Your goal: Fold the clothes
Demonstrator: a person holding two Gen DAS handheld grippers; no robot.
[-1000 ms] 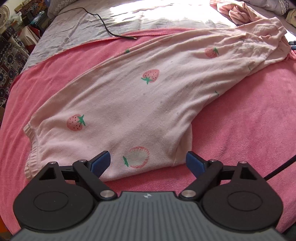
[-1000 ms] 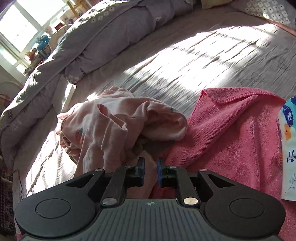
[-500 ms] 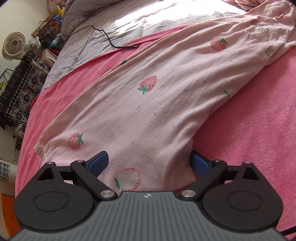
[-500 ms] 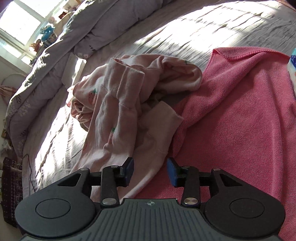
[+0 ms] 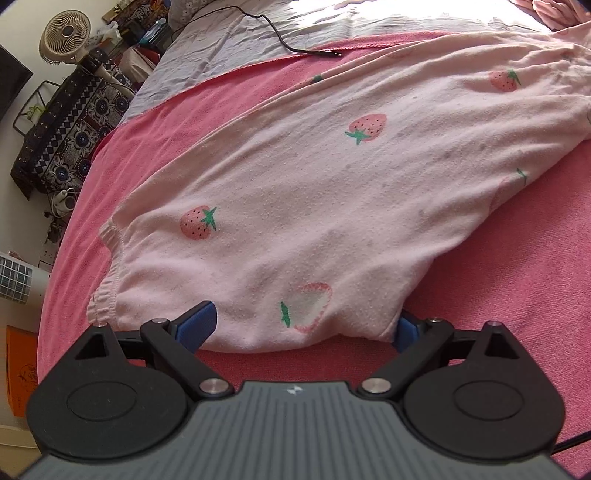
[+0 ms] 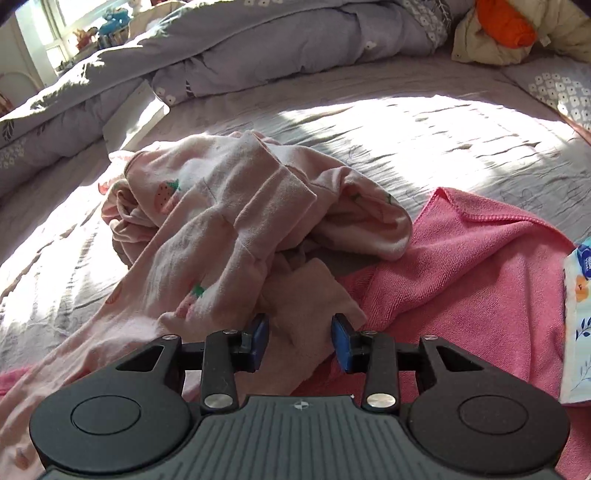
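Pale pink strawberry-print trousers [image 5: 332, 192] lie spread on a pink towel [image 5: 517, 277]. My left gripper [image 5: 303, 326] is open at their waistband end, one blue pad on the fabric, the other partly hidden behind the near edge. In the right wrist view the trouser legs [image 6: 229, 221] lie bunched in a heap. My right gripper [image 6: 300, 341] is open, its pads either side of a cuff end [image 6: 310, 295] that lies flat on the towel [image 6: 461, 266].
A black cable [image 5: 280, 33] lies on the grey sheet [image 5: 229, 44] beyond the towel. A rolled grey duvet [image 6: 221, 55] lines the far side. A floral tissue pack [image 6: 576, 317] sits at the right. A fan [image 5: 64, 35] and clutter stand off the bed.
My right gripper went from shut to open, letting go of the cuff, which now lies between the pads. My left gripper stayed open and shifted along the waistband end.
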